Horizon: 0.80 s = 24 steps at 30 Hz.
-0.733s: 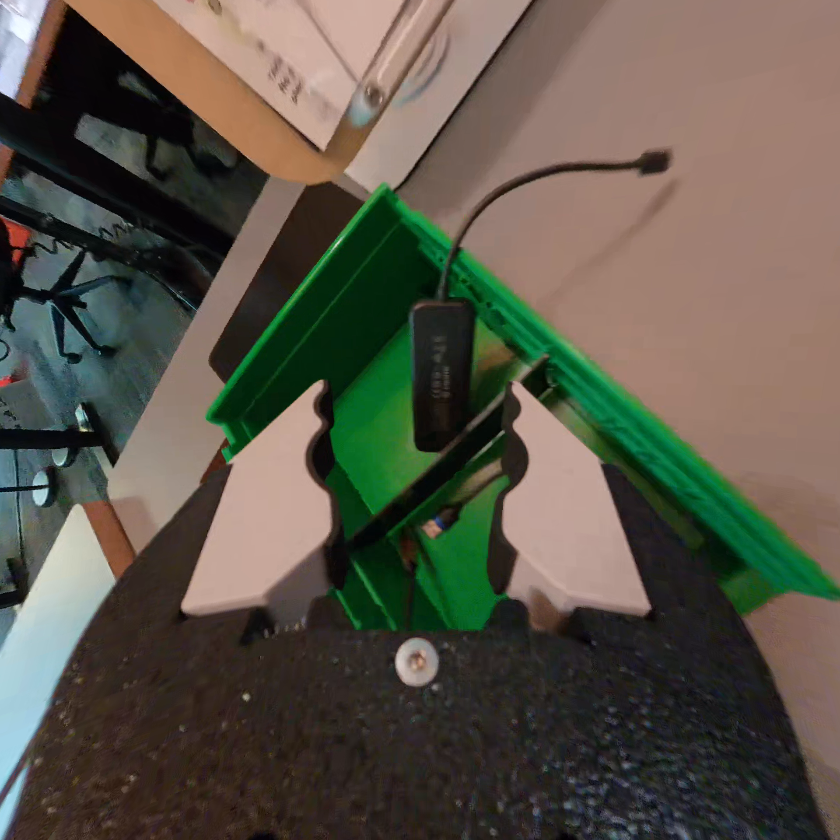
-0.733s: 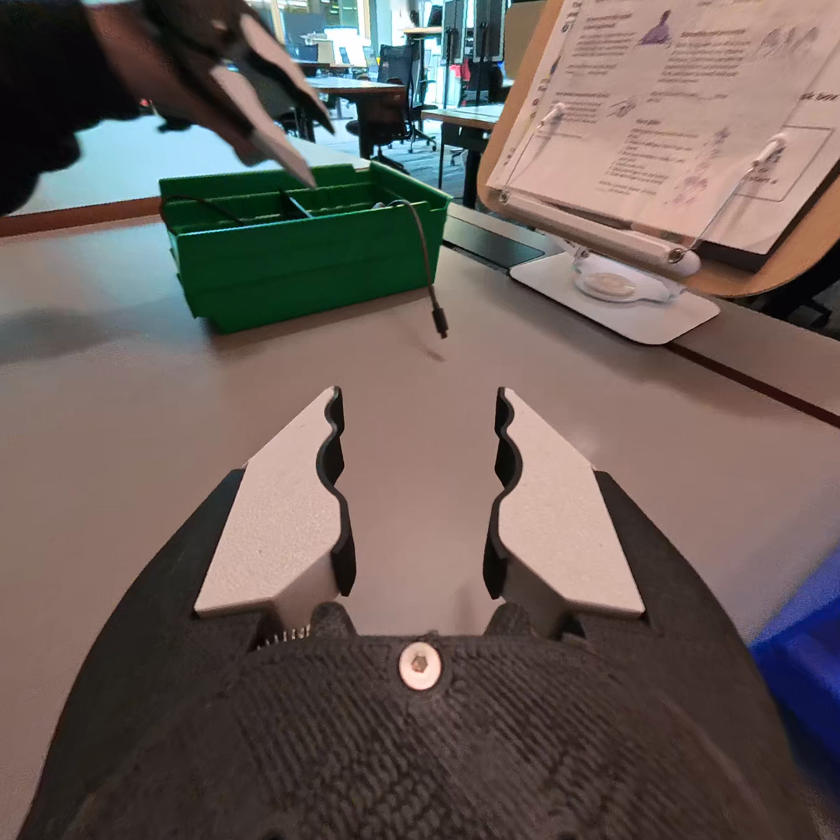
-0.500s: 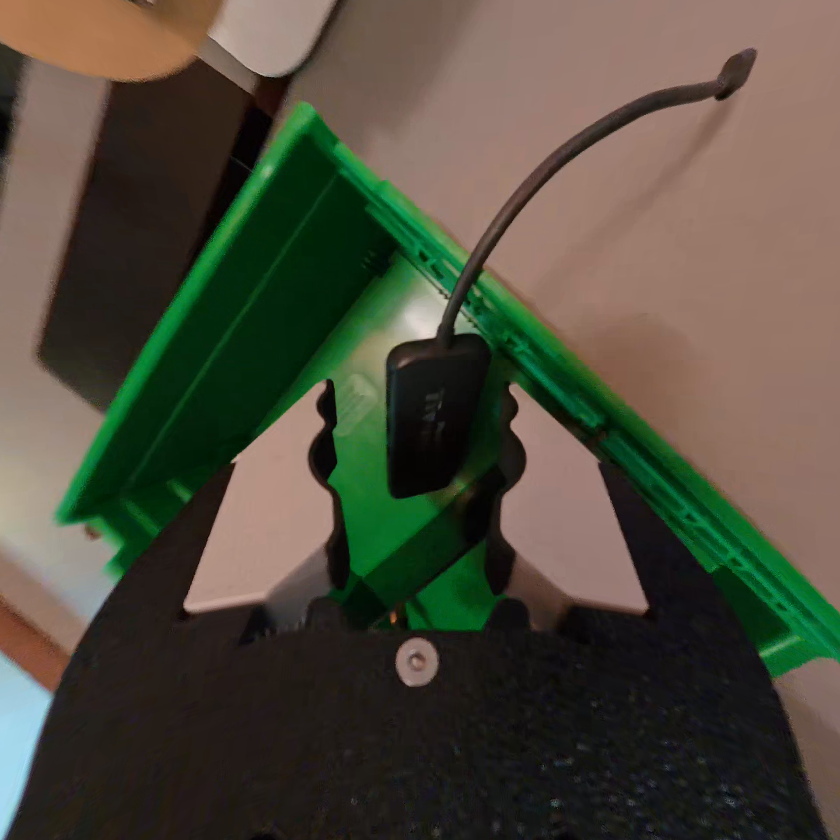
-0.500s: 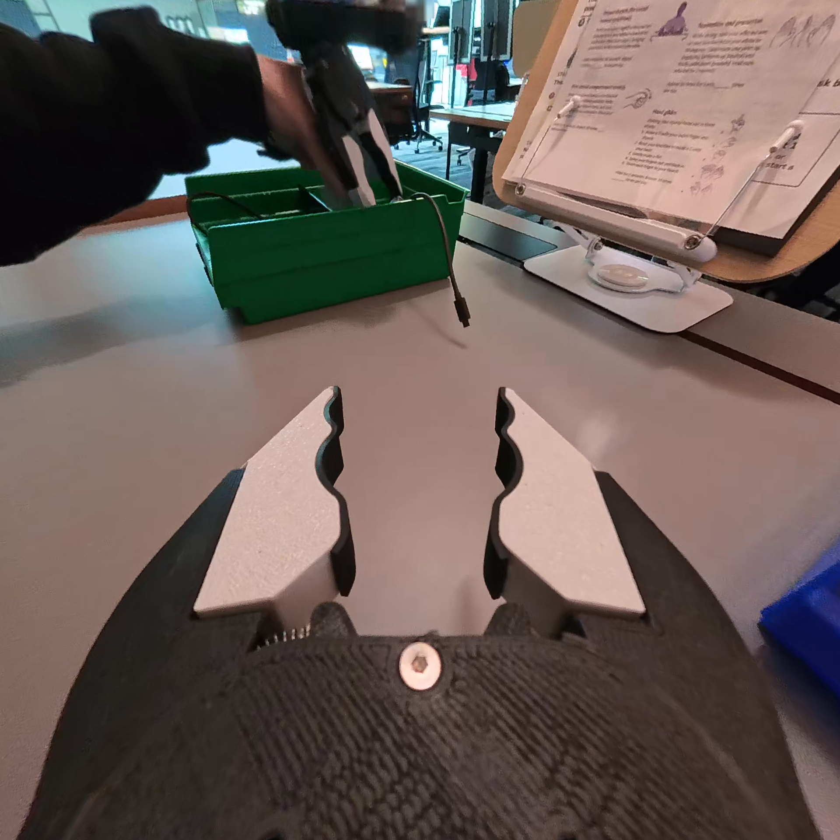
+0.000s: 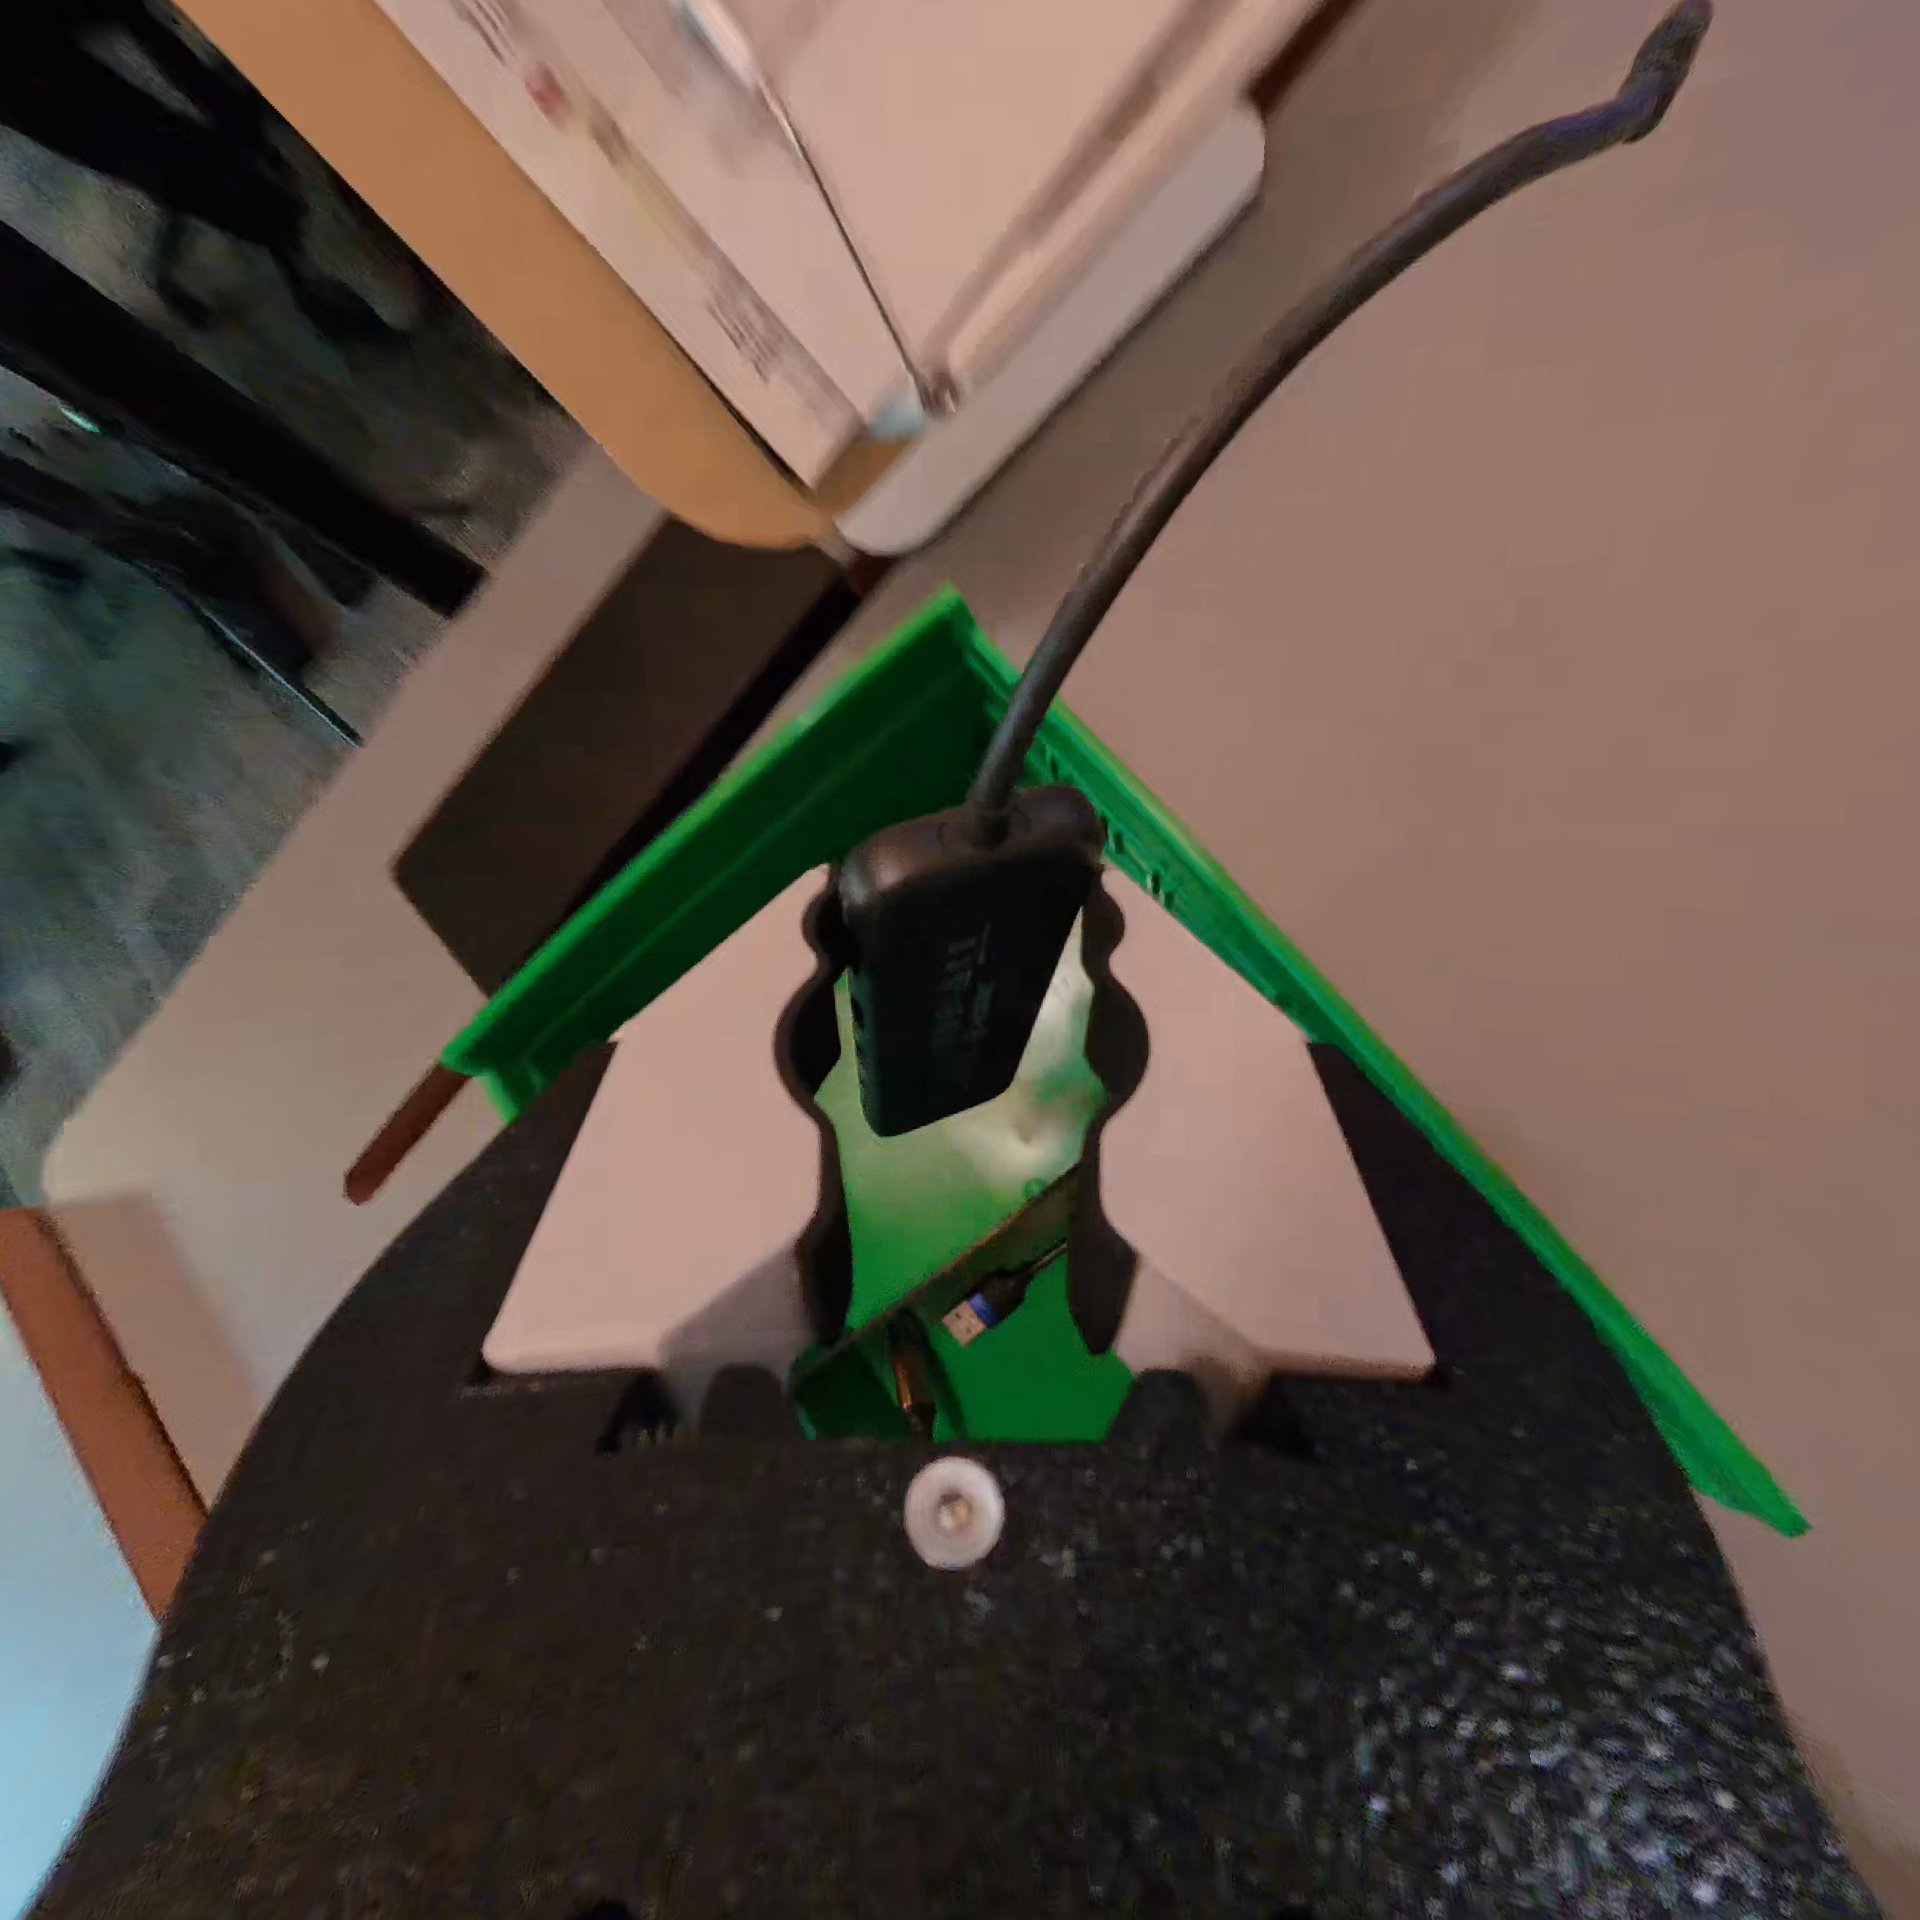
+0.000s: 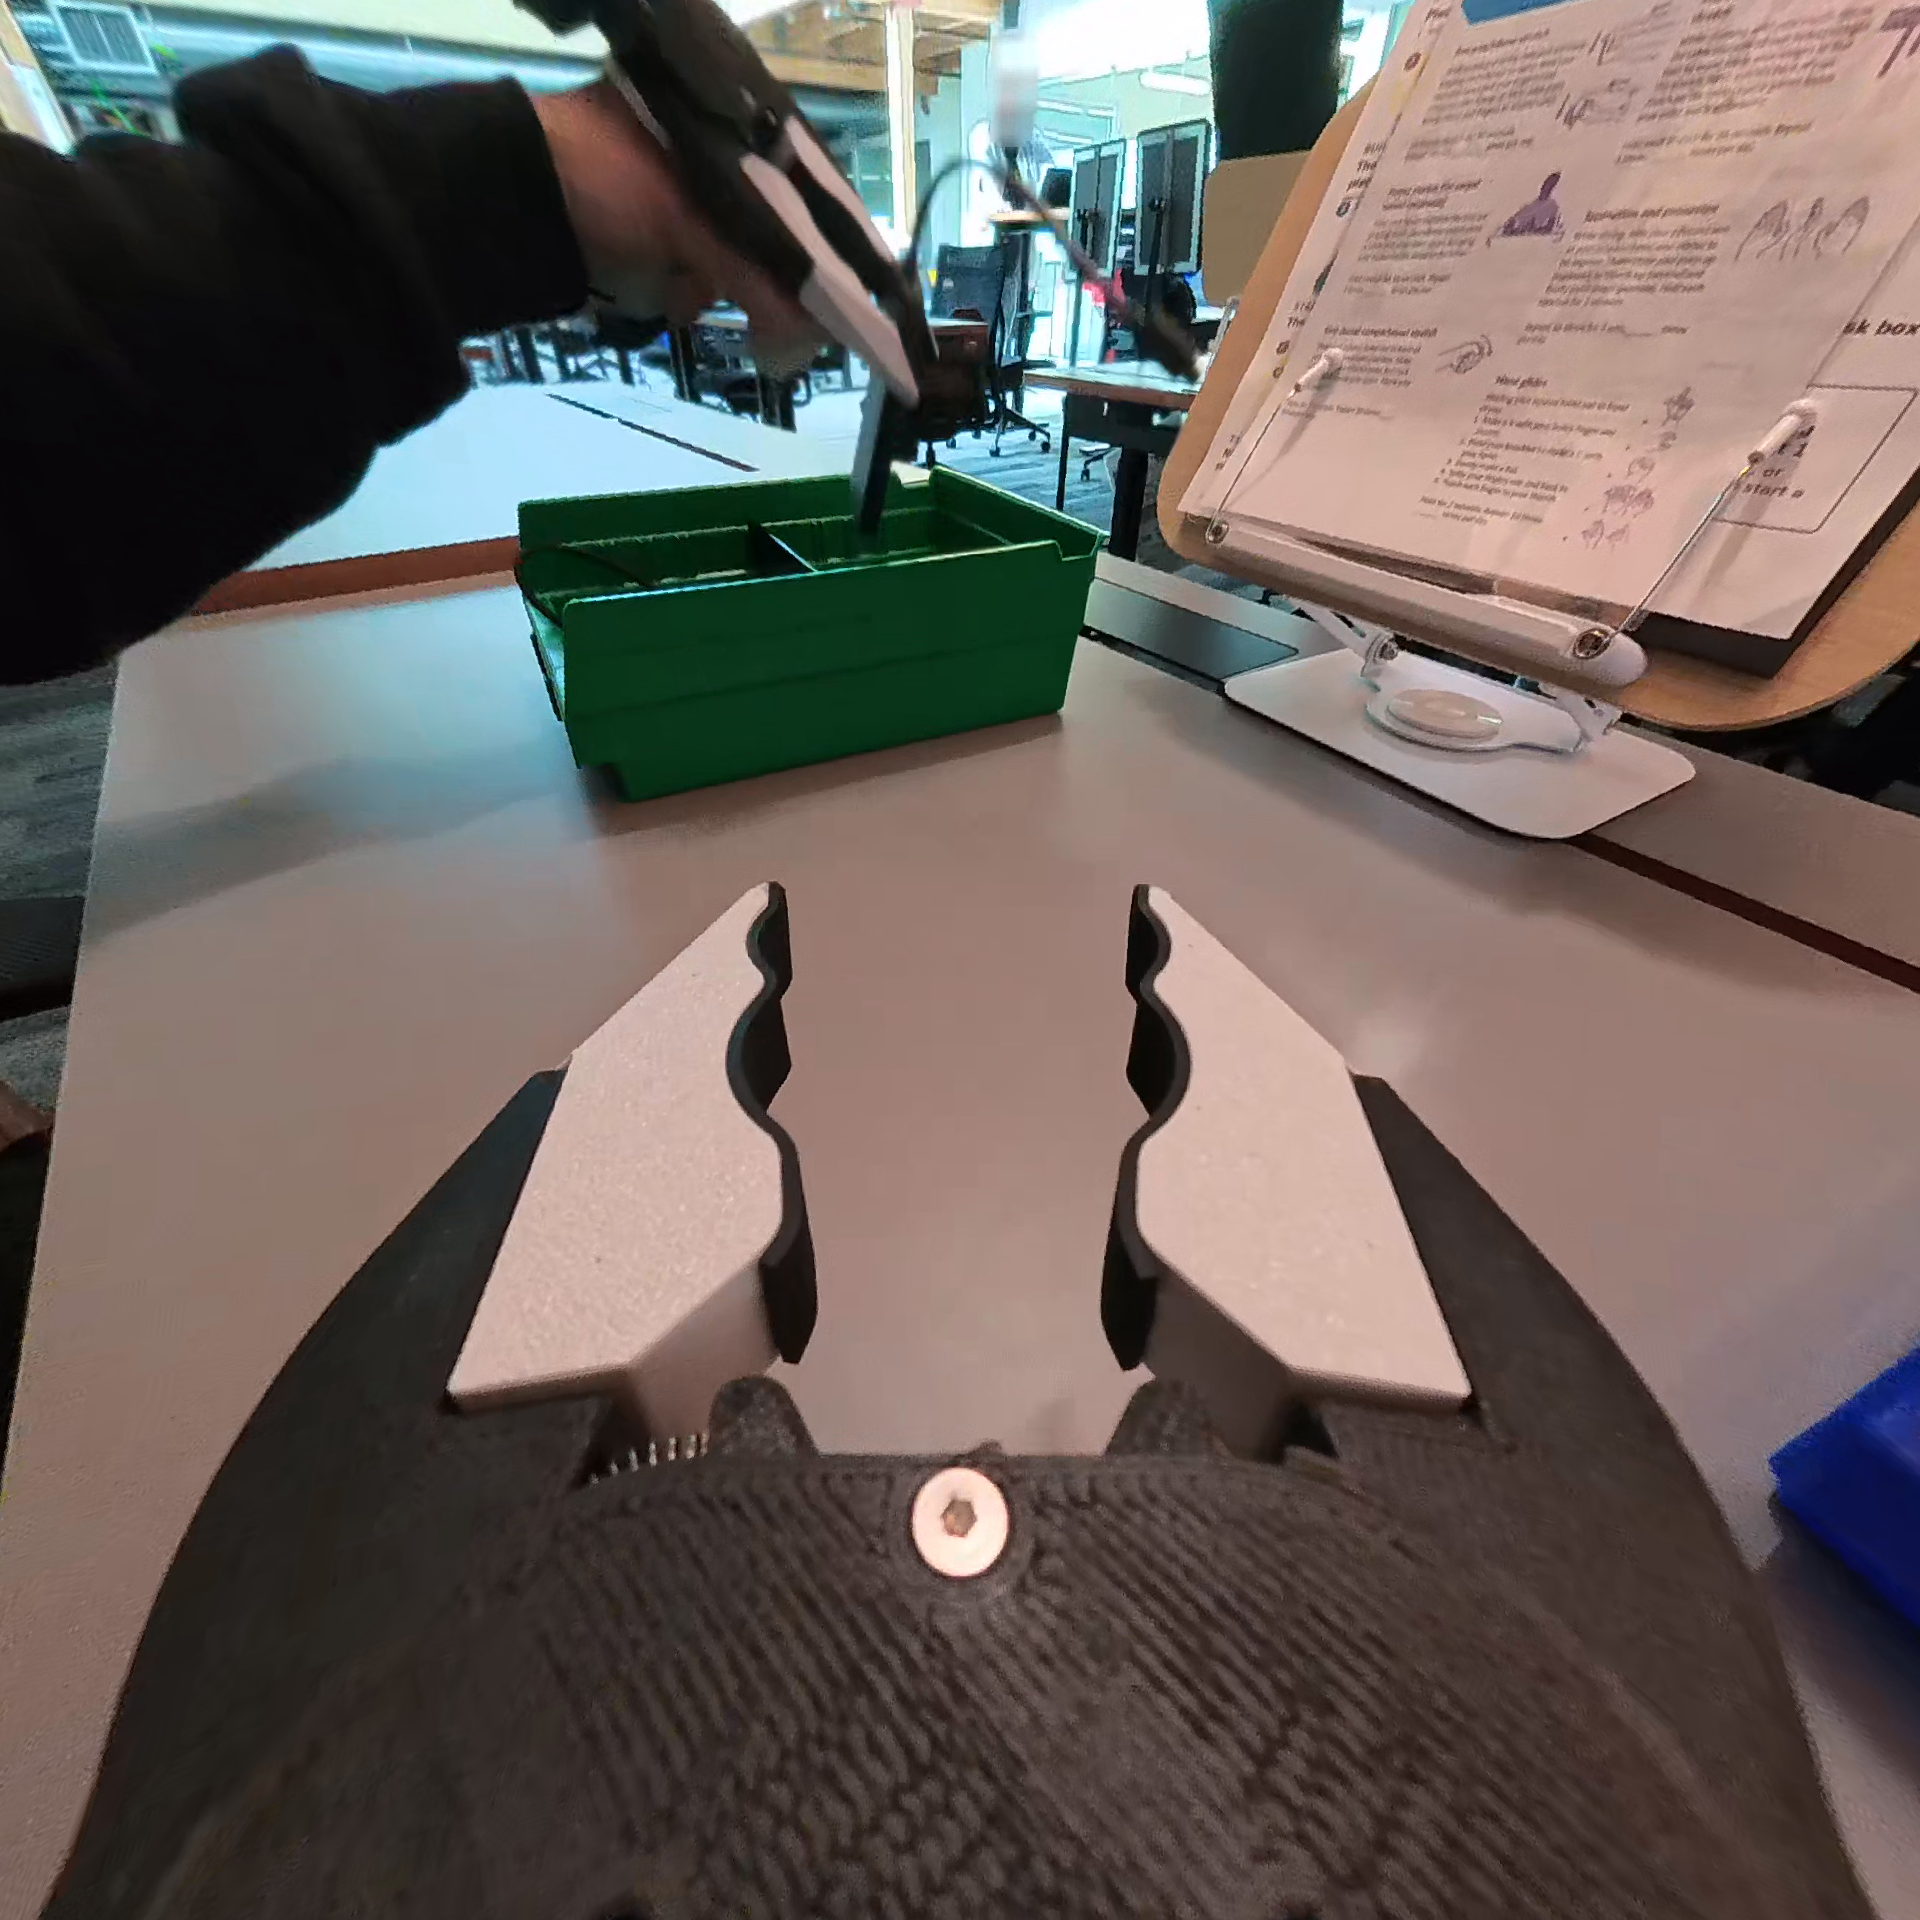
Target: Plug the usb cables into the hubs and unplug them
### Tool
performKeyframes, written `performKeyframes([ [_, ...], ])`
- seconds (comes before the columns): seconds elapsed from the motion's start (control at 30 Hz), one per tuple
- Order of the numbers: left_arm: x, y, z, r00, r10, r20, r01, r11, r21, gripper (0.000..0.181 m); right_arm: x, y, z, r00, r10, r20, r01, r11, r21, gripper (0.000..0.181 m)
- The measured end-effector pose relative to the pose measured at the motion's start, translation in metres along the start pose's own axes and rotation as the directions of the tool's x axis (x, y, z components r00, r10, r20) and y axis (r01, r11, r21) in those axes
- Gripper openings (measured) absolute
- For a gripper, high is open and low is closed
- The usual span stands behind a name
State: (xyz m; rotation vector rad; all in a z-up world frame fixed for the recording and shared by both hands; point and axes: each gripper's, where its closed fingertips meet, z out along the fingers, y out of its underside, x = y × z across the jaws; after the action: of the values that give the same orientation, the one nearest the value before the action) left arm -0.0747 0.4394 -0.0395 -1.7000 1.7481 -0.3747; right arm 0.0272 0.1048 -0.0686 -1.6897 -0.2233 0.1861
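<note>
Left wrist view: left claw is now gripping the hub and lifting it clear of the green bin, cable trailing up. Right claw is hovering wide and empty over the bench, so plugging is coming next.

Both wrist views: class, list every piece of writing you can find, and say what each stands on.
Printed sheet on the wooden stand: headings, paragraphs and small drawings; I do not copy the wording.
Black hub in the left gripper: pale printing, blurred.
Green bin: no writing seen.
</note>
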Motion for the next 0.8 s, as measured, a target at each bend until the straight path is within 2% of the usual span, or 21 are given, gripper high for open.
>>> performKeyframes([
  [0.03,-0.001,-0.012,-0.013,1.000,-0.012,0.023,0.011,0.998,0.059,0.043,0.000,-0.001,0.000,1.000,0.002,-0.001,-0.002,1.000,0.006,0.065],
  [0.13,0.021,-0.059,-0.052,0.998,-0.042,-0.036,0.050,0.957,0.285,0.043,0.004,-0.008,0.001,0.999,0.007,-0.042,-0.005,0.999,0.042,0.066],
  [0.23,0.078,-0.103,-0.080,0.972,-0.017,-0.234,0.128,0.875,0.466,0.043,0.007,-0.027,0.006,0.993,0.001,-0.114,0.014,0.992,0.128,0.069],
  [0.33,0.155,-0.129,-0.085,0.892,0.027,-0.452,0.243,0.812,0.530,0.043,-0.008,-0.045,0.015,0.990,-0.037,-0.137,0.067,0.974,0.216,0.072],
  [0.43,0.236,-0.142,-0.083,0.768,0.106,-0.631,0.346,0.760,0.550,0.043,-0.014,-0.054,0.024,0.960,-0.127,-0.248,0.186,0.955,0.232,0.077],
  [0.5,0.279,-0.146,-0.081,0.685,0.146,-0.714,0.399,0.744,0.536,0.043,-0.011,-0.058,0.022,0.907,-0.211,-0.364,0.303,0.929,0.214,0.060],
  [0.57,0.303,-0.151,-0.080,0.645,0.157,-0.748,0.440,0.724,0.532,0.043,-0.009,-0.055,0.019,0.833,-0.346,-0.431,0.440,0.888,0.137,0.017],
  [0.63,0.314,-0.152,-0.078,0.651,0.169,-0.740,0.442,0.707,0.552,0.044,-0.003,-0.053,0.011,0.754,-0.412,-0.511,0.525,0.846,0.092,0.013],
  [0.7,0.325,-0.148,-0.080,0.649,0.219,-0.729,0.394,0.723,0.568,0.049,0.004,-0.053,0.003,0.712,-0.415,-0.567,0.558,0.824,0.098,0.011],
  [0.73,0.331,-0.144,-0.083,0.633,0.242,-0.735,0.364,0.745,0.559,0.054,0.006,-0.055,-0.003,0.642,-0.458,-0.615,0.622,0.780,0.070,0.010],
  [0.8,0.342,-0.129,-0.093,0.561,0.294,-0.773,0.308,0.793,0.525,0.078,0.008,-0.059,-0.012,0.511,-0.544,-0.666,0.728,0.685,-0.001,0.010],
])
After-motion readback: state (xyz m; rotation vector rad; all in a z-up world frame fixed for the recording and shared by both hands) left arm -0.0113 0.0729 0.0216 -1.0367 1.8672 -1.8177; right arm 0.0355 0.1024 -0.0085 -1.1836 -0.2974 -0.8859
